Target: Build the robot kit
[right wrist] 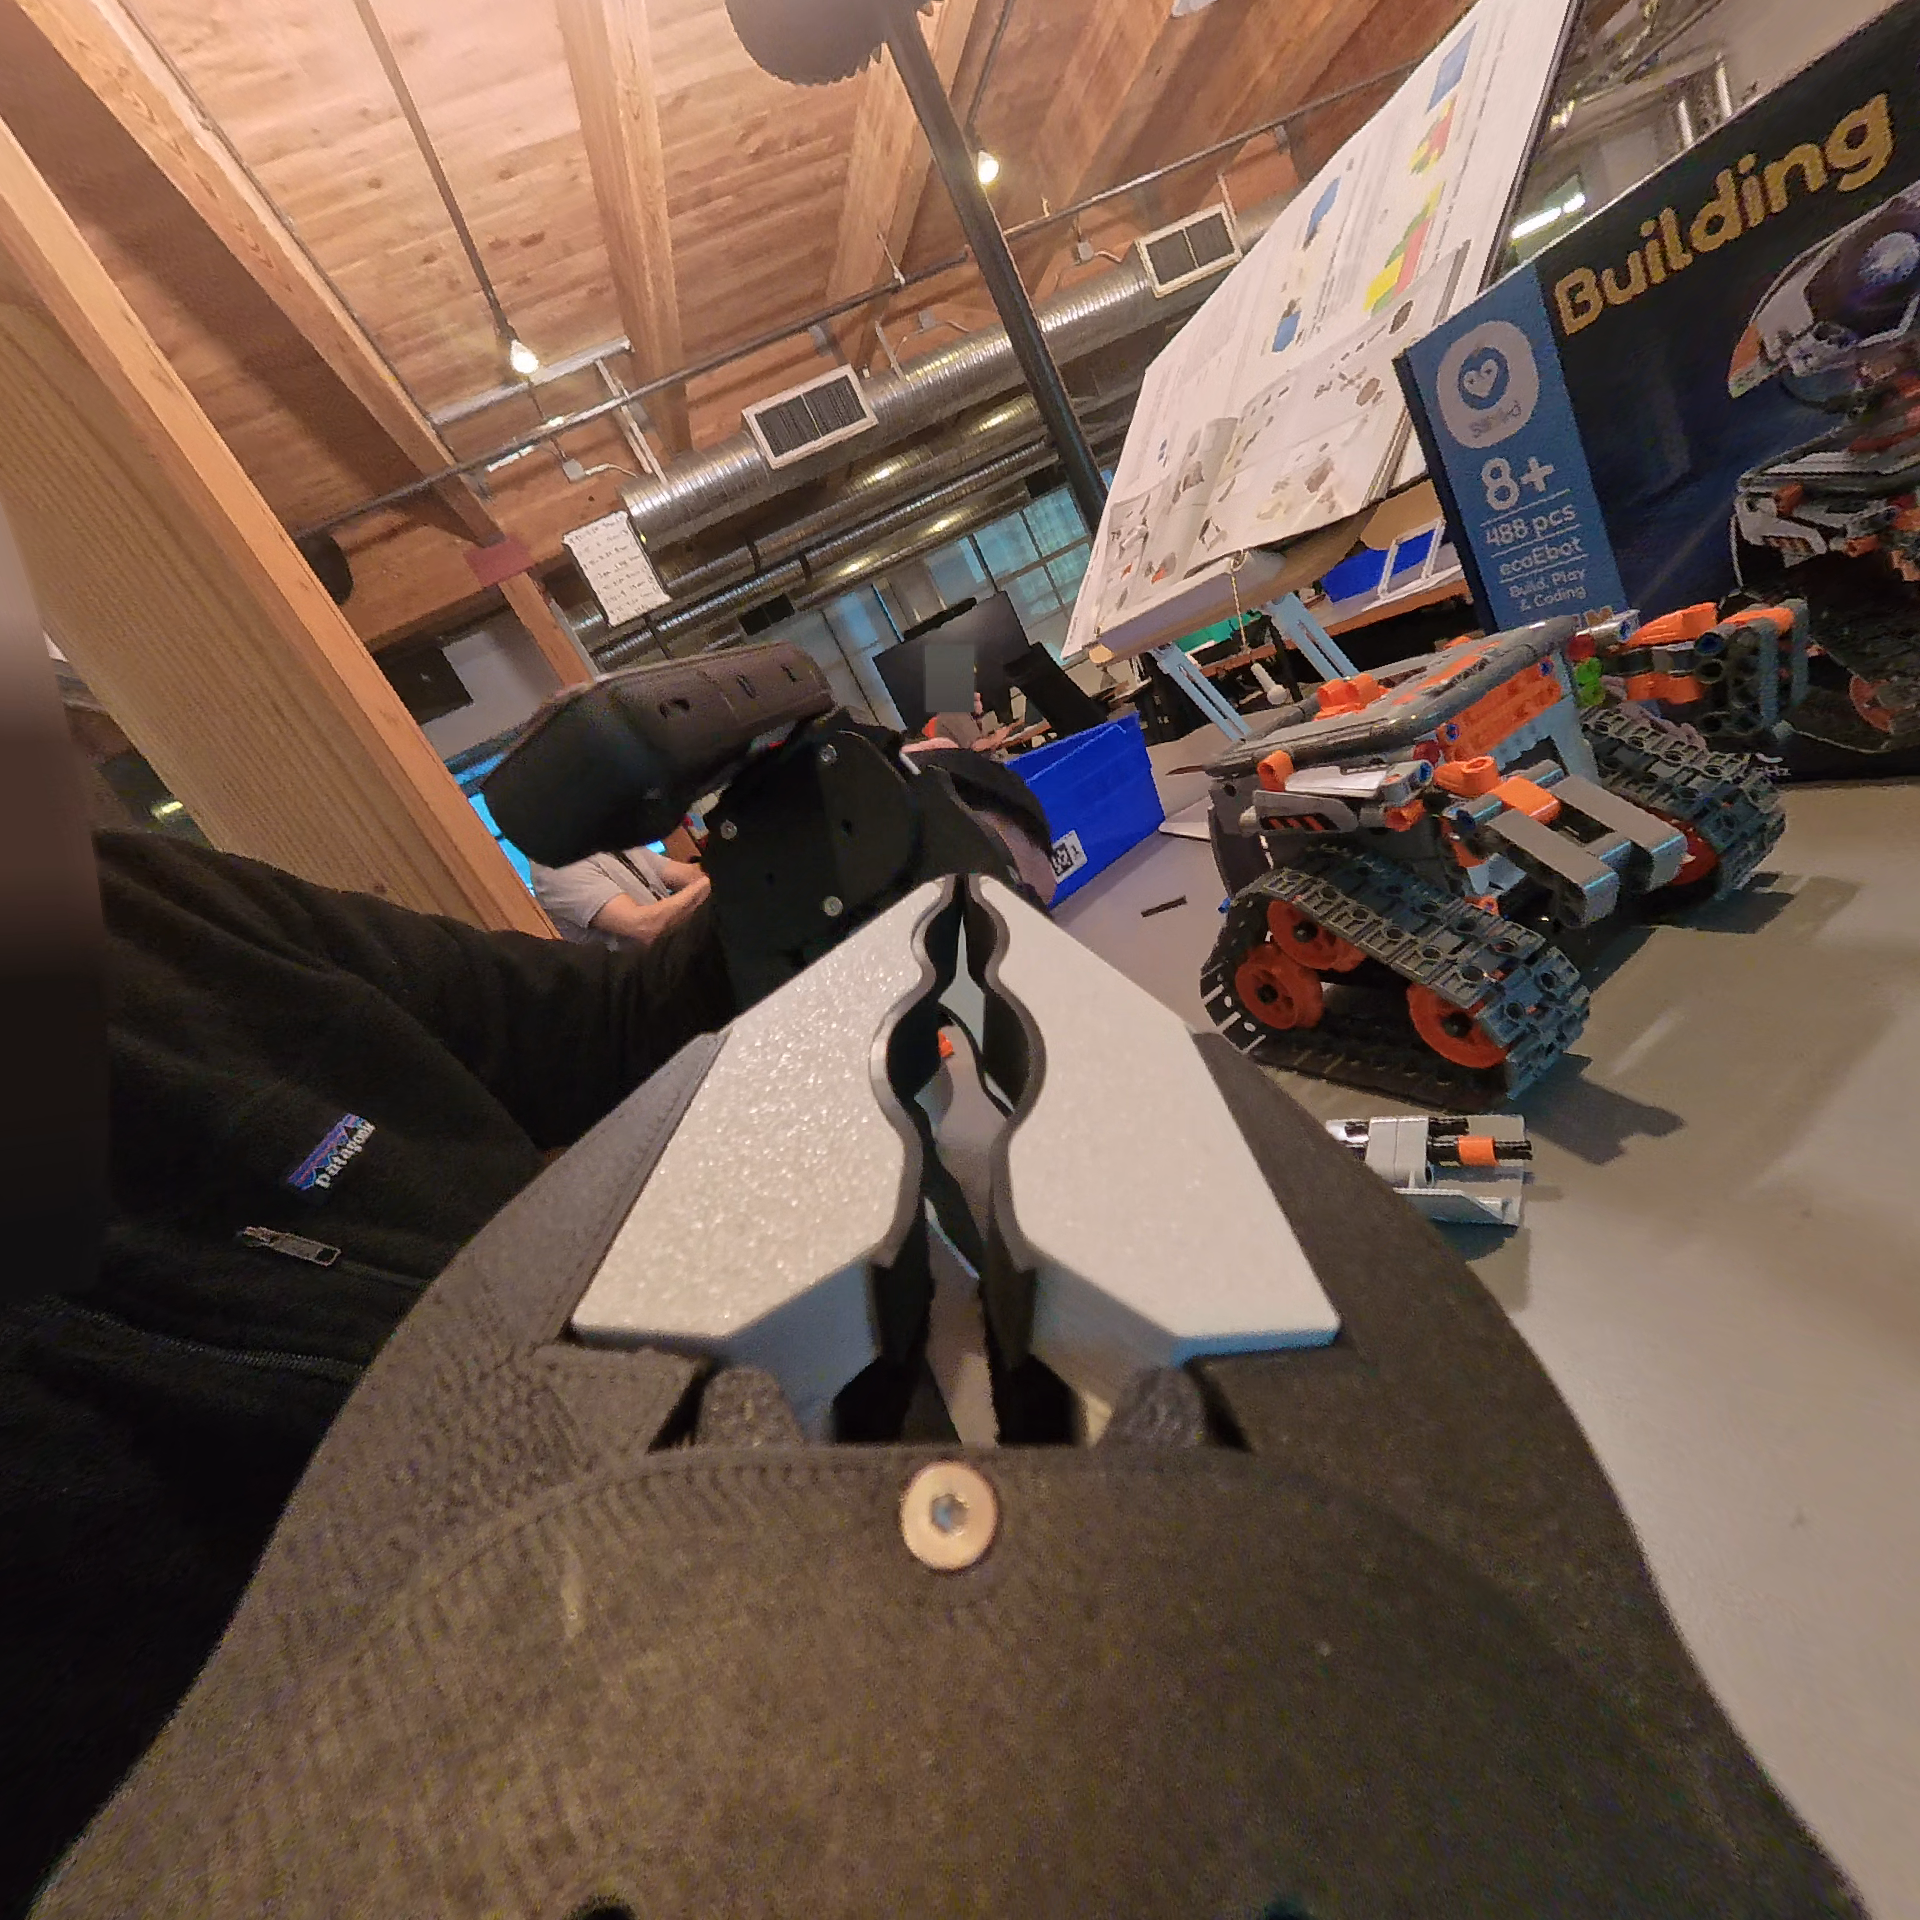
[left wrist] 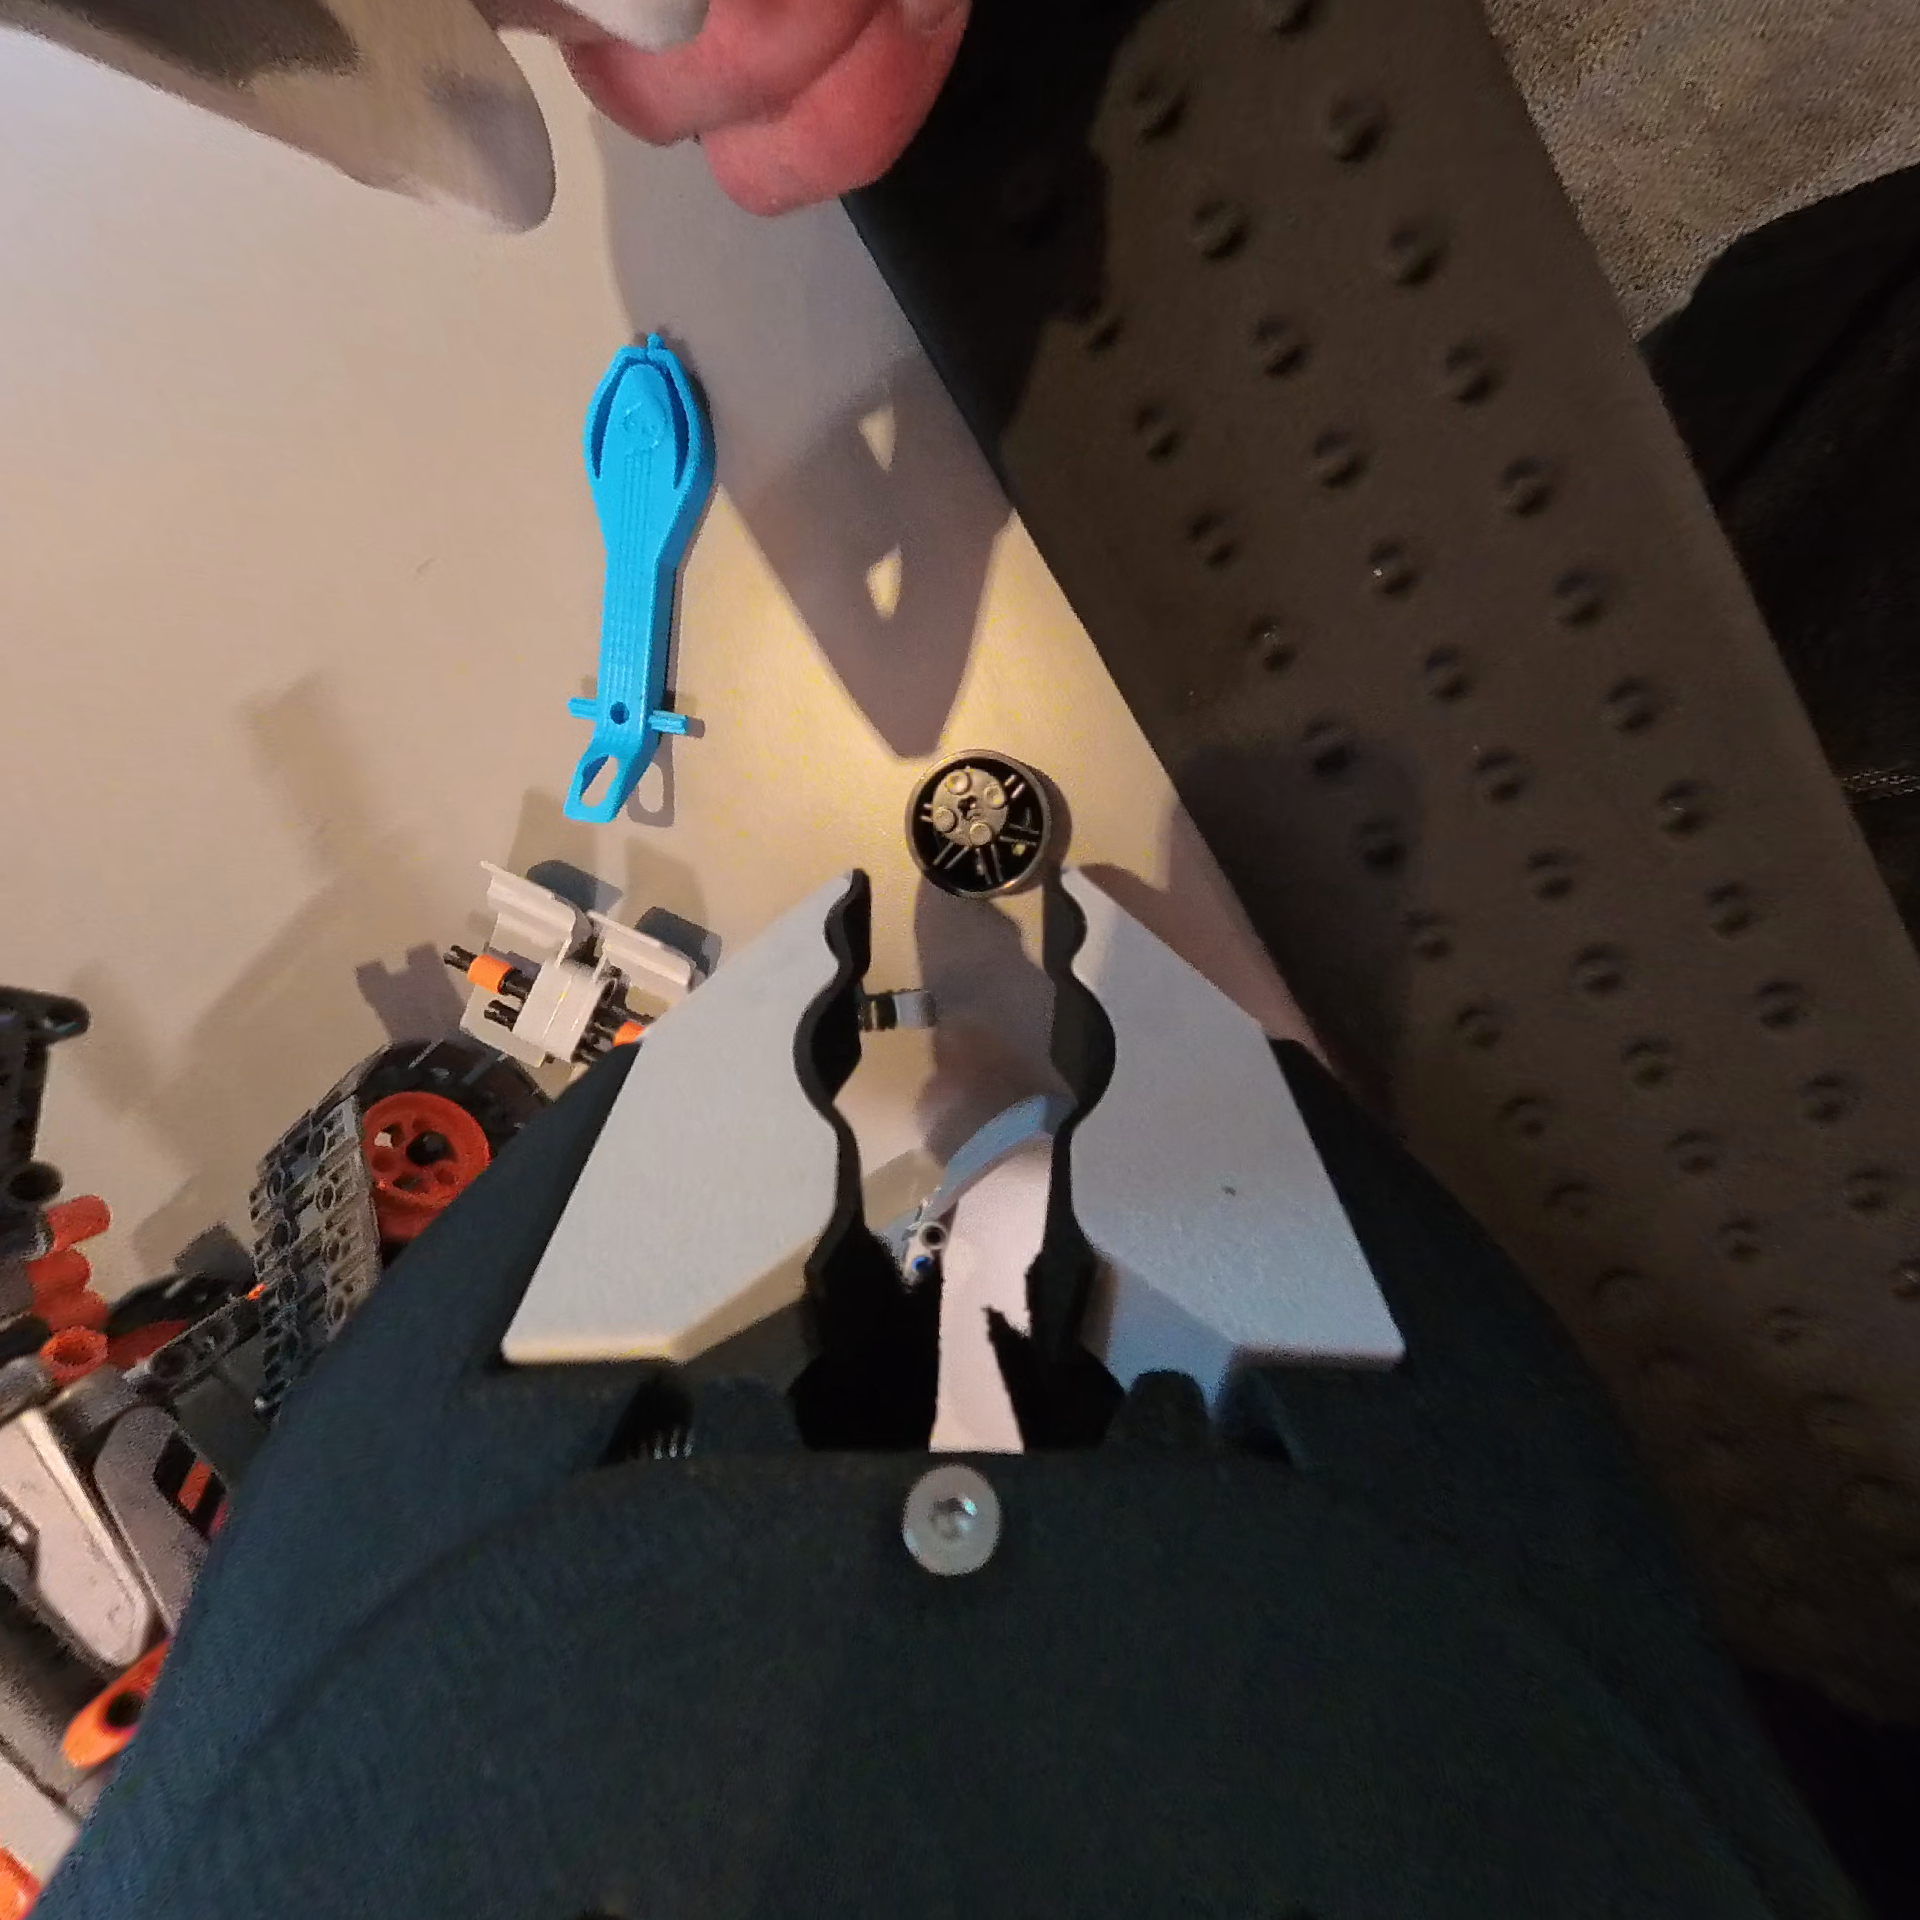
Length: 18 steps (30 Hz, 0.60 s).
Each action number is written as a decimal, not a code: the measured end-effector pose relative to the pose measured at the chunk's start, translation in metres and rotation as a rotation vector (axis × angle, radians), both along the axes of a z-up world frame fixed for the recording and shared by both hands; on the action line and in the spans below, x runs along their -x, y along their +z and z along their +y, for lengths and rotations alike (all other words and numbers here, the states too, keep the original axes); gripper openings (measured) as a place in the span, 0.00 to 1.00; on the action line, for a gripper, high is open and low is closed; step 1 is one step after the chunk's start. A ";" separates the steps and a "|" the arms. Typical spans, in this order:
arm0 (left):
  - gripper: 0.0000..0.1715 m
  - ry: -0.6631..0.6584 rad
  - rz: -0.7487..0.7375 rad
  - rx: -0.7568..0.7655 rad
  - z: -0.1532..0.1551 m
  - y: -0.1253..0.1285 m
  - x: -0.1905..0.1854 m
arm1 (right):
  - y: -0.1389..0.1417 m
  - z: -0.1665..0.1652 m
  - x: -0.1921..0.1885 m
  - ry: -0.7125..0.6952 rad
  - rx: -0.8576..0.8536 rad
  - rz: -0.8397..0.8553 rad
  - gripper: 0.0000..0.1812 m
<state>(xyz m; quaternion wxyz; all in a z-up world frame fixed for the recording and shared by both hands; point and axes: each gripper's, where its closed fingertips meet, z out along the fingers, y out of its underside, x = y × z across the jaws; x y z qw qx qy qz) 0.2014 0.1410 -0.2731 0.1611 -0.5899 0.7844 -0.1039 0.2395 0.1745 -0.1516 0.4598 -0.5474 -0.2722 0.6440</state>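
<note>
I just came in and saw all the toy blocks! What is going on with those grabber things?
A person holds a two-finger grabber in each hand over a table. The left gripper is open, pointing down at a small round black piece, with a blue tool lying nearby. The right gripper is nearly closed and holds nothing. A tracked orange and grey toy vehicle sits on the table with a small grey part beside it.

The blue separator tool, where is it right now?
In the left wrist view the blue separator tool lies flat on the pale table, up and left of the round black disc, above the small grey brick assembly.
</note>
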 end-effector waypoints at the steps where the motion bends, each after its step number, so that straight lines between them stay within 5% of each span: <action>1: 0.18 0.001 -0.017 -0.007 -0.001 0.001 0.000 | -0.001 0.000 0.001 -0.004 -0.004 -0.014 0.00; 4: 0.19 0.013 -0.040 -0.050 -0.004 0.000 0.004 | -0.014 -0.005 0.009 -0.007 -0.048 -0.157 0.00; 11: 0.22 0.150 -0.196 -0.020 -0.005 -0.010 -0.003 | -0.091 -0.032 0.025 0.063 -0.261 -0.799 0.05; 18: 0.21 0.153 -0.162 0.024 -0.003 -0.028 -0.003 | -0.124 -0.036 0.029 0.108 -0.306 -0.994 0.05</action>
